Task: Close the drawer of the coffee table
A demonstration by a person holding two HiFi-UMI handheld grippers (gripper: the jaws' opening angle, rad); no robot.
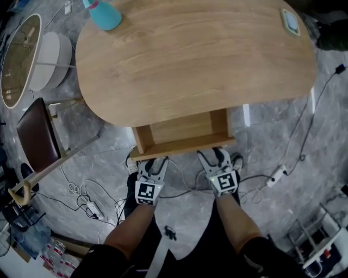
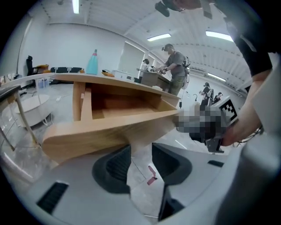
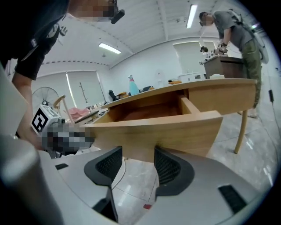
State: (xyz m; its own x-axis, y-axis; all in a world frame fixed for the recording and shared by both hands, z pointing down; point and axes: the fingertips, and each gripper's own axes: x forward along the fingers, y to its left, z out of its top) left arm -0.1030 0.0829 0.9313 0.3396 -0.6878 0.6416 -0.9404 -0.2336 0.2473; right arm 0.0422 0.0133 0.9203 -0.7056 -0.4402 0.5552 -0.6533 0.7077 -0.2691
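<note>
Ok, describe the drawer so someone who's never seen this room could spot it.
Start at the oval wooden coffee table. Under its near edge, the drawer sticks out open. It's the only open-topped wooden box there, bare inside, jutting past the table's edge.

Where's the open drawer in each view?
Head view: drawer at centre, pulled out under the tabletop's near edge.
Left gripper view: drawer centre-left, front panel slanting across mid-frame.
Right gripper view: drawer at centre, front panel across mid-frame.
Shared landmark: teal bottle on the tabletop.
</note>
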